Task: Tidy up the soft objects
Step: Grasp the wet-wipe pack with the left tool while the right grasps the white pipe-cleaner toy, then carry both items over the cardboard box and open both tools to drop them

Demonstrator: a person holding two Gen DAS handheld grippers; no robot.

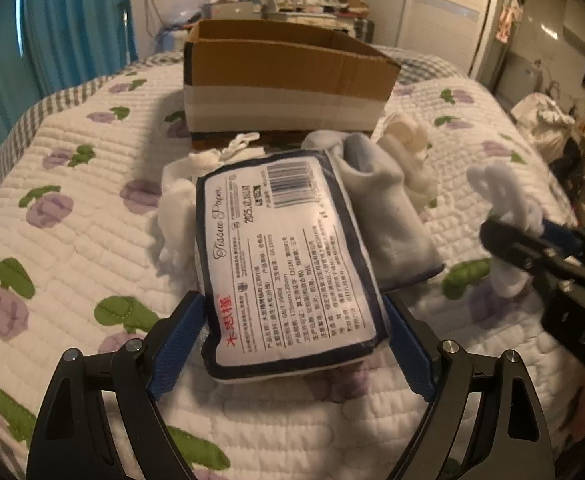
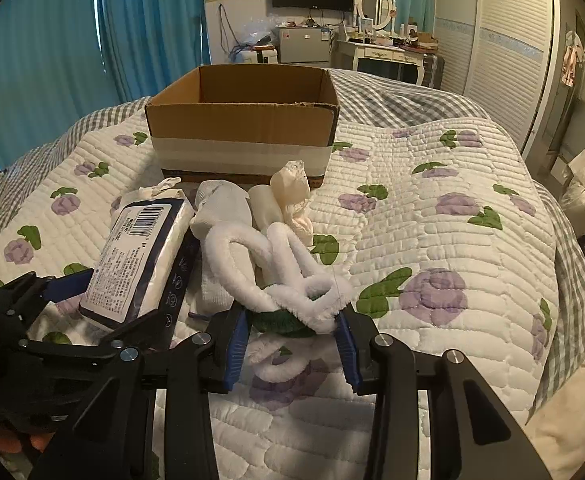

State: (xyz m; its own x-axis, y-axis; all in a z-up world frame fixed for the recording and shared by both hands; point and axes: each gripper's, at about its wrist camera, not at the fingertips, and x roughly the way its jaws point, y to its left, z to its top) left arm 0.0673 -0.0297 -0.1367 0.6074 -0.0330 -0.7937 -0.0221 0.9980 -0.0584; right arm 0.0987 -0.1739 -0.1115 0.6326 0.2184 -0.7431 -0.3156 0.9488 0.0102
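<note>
- Left gripper (image 1: 292, 332) has its blue-padded jaws closed on the near end of a flat, navy-edged plastic pack of tissue paper (image 1: 288, 252), which sits tilted, its far end raised over the pile.
- Right gripper (image 2: 292, 340) holds a fluffy white looped chenille cord (image 2: 292, 280) between narrowly set jaws; part of the cord hangs below them, clear of the quilt.
- Both loads are off the white quilted bedspread with purple flowers (image 2: 432, 216).
- An open brown cardboard box with a white band of tape (image 2: 244, 128) stands straight ahead of both grippers, beyond a small heap of leftovers: a white-grey sock (image 2: 222, 204) and cream rolled cloth pieces (image 2: 288, 192), lying just in front of the box's near wall.
- The tissue pack's long axis runs away from the left gripper toward the box, so it would go in end first.
- In the right wrist view the box mouth is centred and looks empty as far as its inside shows.
- Judgement: neither hand is plainly nearer; the cord is the smaller load and should clear the near wall more easily, while the pack needs more lift.
</note>
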